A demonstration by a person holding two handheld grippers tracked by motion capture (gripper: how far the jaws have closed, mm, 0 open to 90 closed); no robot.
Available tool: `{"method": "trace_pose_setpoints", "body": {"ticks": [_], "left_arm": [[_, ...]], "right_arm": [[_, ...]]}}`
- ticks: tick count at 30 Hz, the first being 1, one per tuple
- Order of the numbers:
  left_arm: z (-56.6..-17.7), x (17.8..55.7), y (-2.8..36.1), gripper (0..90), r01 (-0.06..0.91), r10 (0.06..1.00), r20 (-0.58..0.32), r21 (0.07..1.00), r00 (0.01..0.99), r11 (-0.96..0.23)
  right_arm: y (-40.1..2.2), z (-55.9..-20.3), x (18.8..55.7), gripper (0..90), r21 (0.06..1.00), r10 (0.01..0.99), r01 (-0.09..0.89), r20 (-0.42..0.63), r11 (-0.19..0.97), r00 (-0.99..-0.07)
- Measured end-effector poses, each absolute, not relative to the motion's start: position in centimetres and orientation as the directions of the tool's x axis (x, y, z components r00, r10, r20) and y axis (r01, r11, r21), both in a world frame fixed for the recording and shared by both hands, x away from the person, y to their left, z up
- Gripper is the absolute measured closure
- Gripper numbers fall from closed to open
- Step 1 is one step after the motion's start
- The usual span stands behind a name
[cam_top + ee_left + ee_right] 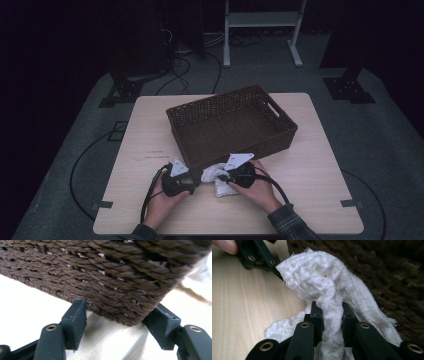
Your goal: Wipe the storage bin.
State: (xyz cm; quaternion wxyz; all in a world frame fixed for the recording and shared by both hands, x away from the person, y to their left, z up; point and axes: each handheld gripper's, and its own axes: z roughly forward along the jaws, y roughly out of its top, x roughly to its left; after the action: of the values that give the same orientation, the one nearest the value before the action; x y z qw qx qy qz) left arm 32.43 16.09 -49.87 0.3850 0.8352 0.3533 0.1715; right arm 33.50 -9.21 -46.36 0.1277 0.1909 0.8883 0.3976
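Two tools work close together at the near edge of a pale wooden counter (310, 165), each in one of the person's hands. The right tool (329, 312) has its jaws pinched tight on a bunched fold of white waffle-weave cloth (324, 287); the fabric rises between the pads and spills to both sides, with one end lying on the wood. From above, the cloth (216, 177) sits on the counter just in front of the basket's near wall, between the two tools and touching or nearly touching both.

The left tool (117, 312) stands part open with nothing between its pads. Its jaws straddle the low near corner of the basket (105, 277), whose woven wall comes right up to the gap, and a strip of bare counter shows beneath. In the right gripper view, the tip of the left tool (274, 267) meets the upper edge of the cloth, though whether it presses on it I cannot tell.

That brown wicker basket (230, 125) is the main obstacle: it lies at a slant across the middle of the counter, and its near wall crowds both tools. Its inside looks bare. Cables trail from each tool over the front of the counter. Beyond, on the grey floor, stand a white frame (260, 20), black stand feet (347, 87) and loose cords.
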Motion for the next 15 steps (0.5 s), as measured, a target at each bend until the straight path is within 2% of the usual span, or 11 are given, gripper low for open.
{"method": "trace_pose_setpoints", "body": {"ticks": [4,15], "left_arm": [[-49.8,32.4,16.2,38.8,0.460,0.721,0.015,0.761,0.693,-0.458],[-49.8,32.4,16.2,38.8,0.462,0.721,0.012,0.760,0.693,-0.457]], "right_arm": [[-9.5,-45.1,33.0,76.4,0.780,0.442,0.216,-0.085,0.587,-0.893],[-10.0,-41.7,32.0,76.2,0.833,0.445,0.152,-0.122,0.532,-0.887]]}}
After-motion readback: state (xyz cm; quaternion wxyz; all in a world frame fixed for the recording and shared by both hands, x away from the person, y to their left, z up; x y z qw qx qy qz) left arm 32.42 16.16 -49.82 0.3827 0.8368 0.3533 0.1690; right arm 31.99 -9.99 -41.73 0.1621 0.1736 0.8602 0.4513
